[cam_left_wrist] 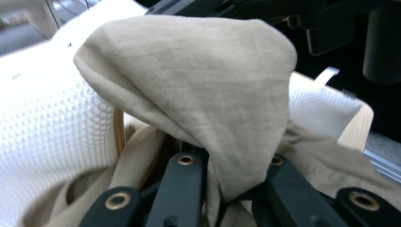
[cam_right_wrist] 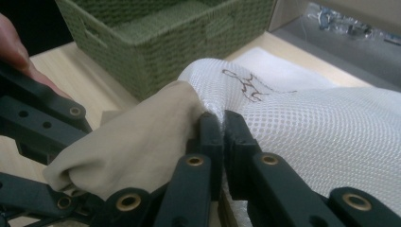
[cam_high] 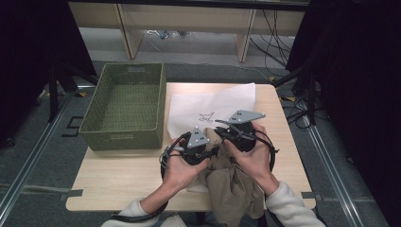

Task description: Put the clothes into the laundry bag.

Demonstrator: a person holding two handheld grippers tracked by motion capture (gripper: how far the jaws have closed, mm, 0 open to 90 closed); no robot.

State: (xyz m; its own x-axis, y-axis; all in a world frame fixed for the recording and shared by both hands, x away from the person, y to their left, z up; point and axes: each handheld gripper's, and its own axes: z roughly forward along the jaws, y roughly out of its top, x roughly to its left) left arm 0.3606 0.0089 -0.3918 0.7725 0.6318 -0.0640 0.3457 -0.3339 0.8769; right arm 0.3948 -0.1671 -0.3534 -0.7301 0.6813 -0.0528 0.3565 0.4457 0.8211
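While you hold both grippers close together over the near middle of the table [cam_high: 118, 179], the high view shows your left gripper [cam_high: 210, 147] and right gripper [cam_high: 226, 134] meeting at a bunched tan cloth [cam_high: 234, 189] whose lower part hangs over the near edge between your forearms. A white mesh bag [cam_high: 213, 106] with a dark scribble lies flat just beyond the grippers, and a green woven basket [cam_high: 125, 135] stands to the left of it, at the table's far left. Along your left gripper's own view, the jaws are drawn narrow on a fold of the tan cloth [cam_left_wrist: 198, 90], which rises from between them in a rounded peak, with the white mesh bag [cam_left_wrist: 52, 127] behind it on both sides. Along your right gripper's view, the two jaws stand pressed together right where the white mesh bag [cam_right_wrist: 321, 127] meets the tan cloth [cam_right_wrist: 137, 137]; mesh is pinched between them, though whether tan cloth is caught too you cannot tell. Your left gripper's black linkage [cam_right_wrist: 38, 113] sits at the left, and the green woven basket [cam_right_wrist: 156, 42] stands beyond.
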